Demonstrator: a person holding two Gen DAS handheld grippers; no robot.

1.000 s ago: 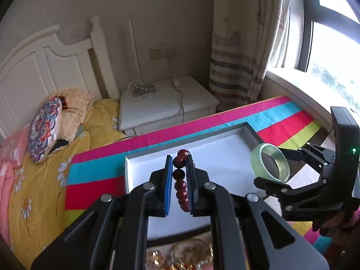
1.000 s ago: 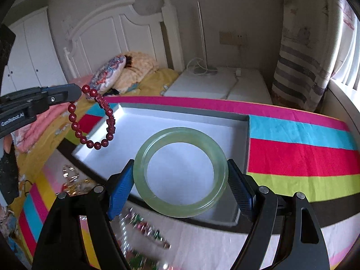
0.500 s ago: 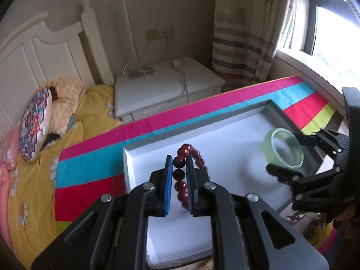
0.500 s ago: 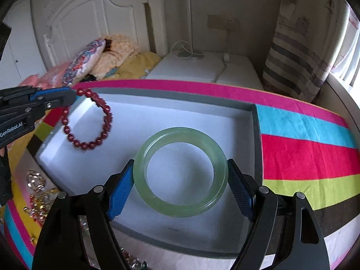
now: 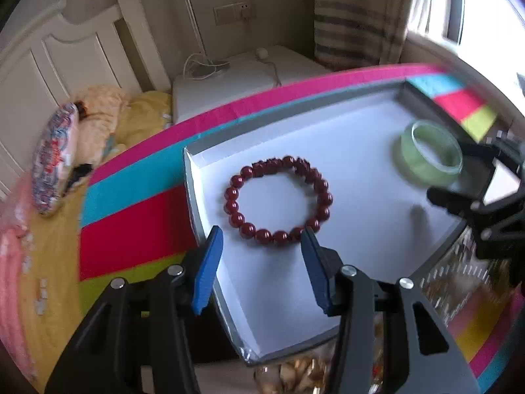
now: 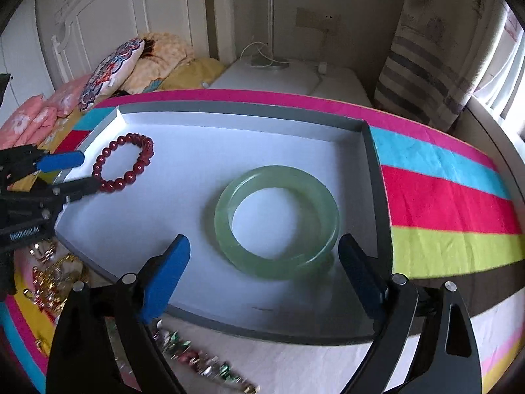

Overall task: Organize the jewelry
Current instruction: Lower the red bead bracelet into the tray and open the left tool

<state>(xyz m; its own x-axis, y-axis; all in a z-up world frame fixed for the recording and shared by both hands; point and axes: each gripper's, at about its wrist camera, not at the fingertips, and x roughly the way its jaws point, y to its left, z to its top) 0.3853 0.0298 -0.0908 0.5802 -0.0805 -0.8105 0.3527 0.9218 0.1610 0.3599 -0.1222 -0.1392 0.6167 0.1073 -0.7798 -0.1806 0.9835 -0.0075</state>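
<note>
A dark red bead bracelet (image 5: 279, 198) lies flat on the white floor of a grey-rimmed tray (image 5: 192, 193), near its left end. My left gripper (image 5: 262, 249) is open, its blue pads either side of the bracelet's near edge. A pale green jade bangle (image 6: 277, 220) lies in the tray (image 6: 370, 177) toward its right end. My right gripper (image 6: 265, 262) is open around the bangle's near side, apart from it. The bangle (image 5: 431, 156) also shows in the left wrist view, and the bracelet (image 6: 123, 165) in the right wrist view.
The tray sits on a striped cloth (image 6: 443, 197). Loose gold jewelry (image 6: 46, 275) and coloured pieces (image 6: 197, 361) lie in front of the tray. A bed with pillows (image 5: 55, 161), a white nightstand (image 5: 229, 78) and a curtain (image 5: 354, 16) stand behind.
Both grippers came down over the tray and opened. The bead bracelet left the left gripper and now lies in the tray. The jade bangle left the right gripper and lies in the tray.
</note>
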